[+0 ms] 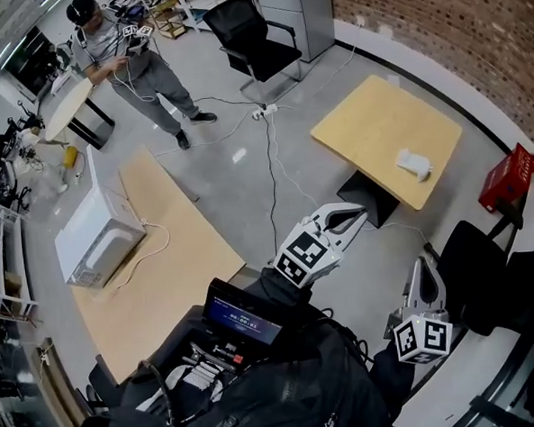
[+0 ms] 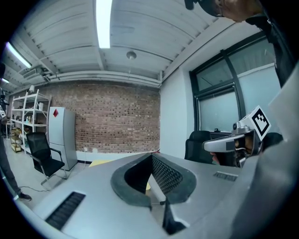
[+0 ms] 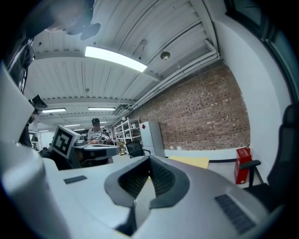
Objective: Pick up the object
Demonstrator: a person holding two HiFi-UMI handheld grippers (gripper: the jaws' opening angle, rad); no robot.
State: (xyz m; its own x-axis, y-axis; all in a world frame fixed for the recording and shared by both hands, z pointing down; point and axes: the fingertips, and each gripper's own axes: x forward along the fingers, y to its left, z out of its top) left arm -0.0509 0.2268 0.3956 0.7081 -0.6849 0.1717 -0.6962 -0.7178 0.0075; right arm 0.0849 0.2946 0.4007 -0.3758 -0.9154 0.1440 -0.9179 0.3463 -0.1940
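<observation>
A small white object (image 1: 415, 163) lies on the far yellow table (image 1: 370, 121), well ahead of both grippers. My left gripper (image 1: 361, 214) is held in the air, pointing toward that table, jaws shut with nothing between them. In the left gripper view its jaw tips (image 2: 151, 157) meet in front of the brick wall. My right gripper (image 1: 424, 263) hangs lower and to the right, also shut and empty. In the right gripper view its tips (image 3: 149, 161) touch, with the yellow table (image 3: 190, 162) beyond.
A person (image 1: 122, 54) stands at the back left. A black office chair (image 1: 252, 37) is at the back, a white box-shaped appliance (image 1: 97, 238) sits on a wooden table (image 1: 176, 268) to the left. Cables (image 1: 271, 163) cross the floor. A red container (image 1: 510, 177) stands right.
</observation>
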